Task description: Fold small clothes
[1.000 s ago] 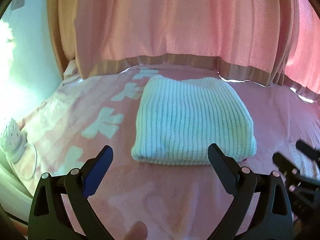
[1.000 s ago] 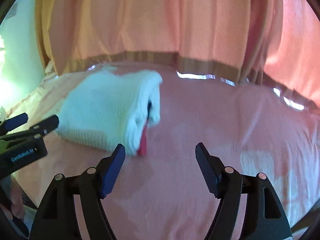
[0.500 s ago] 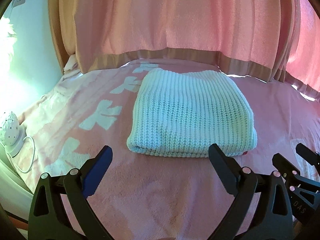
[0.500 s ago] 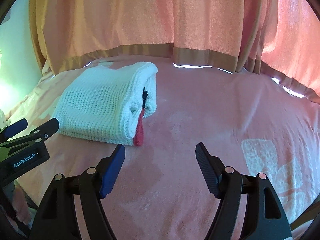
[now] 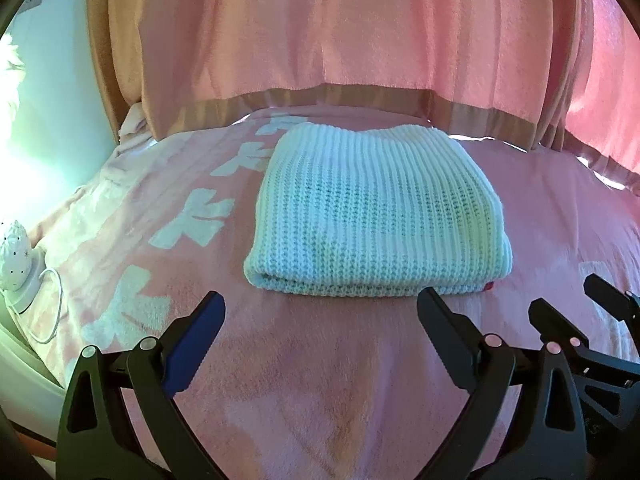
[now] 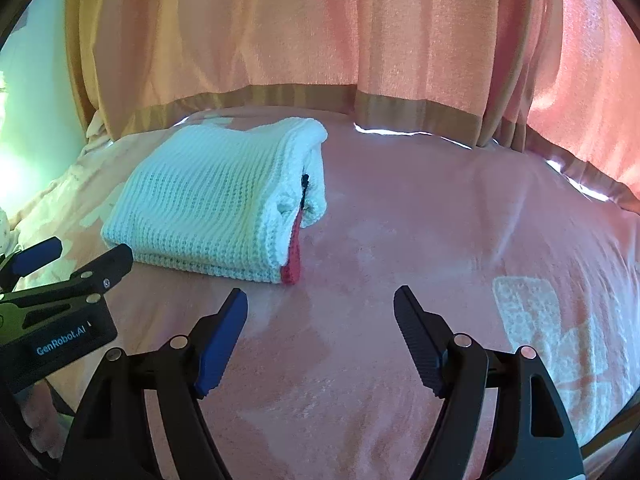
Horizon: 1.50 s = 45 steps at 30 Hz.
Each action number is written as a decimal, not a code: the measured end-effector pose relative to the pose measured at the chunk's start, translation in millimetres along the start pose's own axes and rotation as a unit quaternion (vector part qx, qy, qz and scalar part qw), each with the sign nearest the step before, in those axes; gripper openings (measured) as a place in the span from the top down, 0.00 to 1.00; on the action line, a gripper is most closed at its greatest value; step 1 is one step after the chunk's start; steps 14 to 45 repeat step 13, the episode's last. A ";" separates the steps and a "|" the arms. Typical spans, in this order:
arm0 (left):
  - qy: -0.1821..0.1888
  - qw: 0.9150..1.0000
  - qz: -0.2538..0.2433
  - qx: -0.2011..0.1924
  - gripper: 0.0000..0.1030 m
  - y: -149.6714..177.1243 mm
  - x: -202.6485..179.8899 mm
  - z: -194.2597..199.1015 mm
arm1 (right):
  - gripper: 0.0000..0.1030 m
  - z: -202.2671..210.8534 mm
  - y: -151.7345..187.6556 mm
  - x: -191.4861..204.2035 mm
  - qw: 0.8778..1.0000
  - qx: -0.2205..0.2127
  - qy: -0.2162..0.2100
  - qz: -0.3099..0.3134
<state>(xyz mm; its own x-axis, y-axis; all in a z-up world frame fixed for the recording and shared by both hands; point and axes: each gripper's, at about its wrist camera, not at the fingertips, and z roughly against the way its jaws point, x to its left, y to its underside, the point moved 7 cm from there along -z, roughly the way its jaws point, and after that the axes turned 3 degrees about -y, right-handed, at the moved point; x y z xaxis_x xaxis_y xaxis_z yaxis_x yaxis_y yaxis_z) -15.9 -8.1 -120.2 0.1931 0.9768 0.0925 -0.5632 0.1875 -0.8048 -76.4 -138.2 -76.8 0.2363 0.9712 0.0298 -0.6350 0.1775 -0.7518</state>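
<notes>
The left gripper (image 5: pixel 320 314) has its fingers spread wide and empty, poised just short of the near edge of the folded white knit garment (image 5: pixel 372 216). The right gripper (image 6: pixel 320 312) is likewise parted and holding nothing, near the garment's front right corner, where a red edge (image 6: pixel 294 258) peeks from the folds. The garment lies flat on the pink bed blanket (image 5: pixel 320 380). Beyond the garment hang pink curtains (image 5: pixel 320 40); well left of it sits a small white lamp (image 5: pixel 16 256).
</notes>
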 end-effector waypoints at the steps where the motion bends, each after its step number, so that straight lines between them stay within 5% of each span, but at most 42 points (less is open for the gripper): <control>1: 0.001 1.000 -0.003 -0.001 0.08 0.5 -1.1 0.2 | 0.29 -0.4 0.3 0.0 1.000 0.001 0.001 0.000; 45: -0.008 1.000 -0.012 0.001 0.09 1.9 -7.0 -1.9 | 0.27 -1.4 -0.7 0.4 1.000 -0.001 0.000 0.000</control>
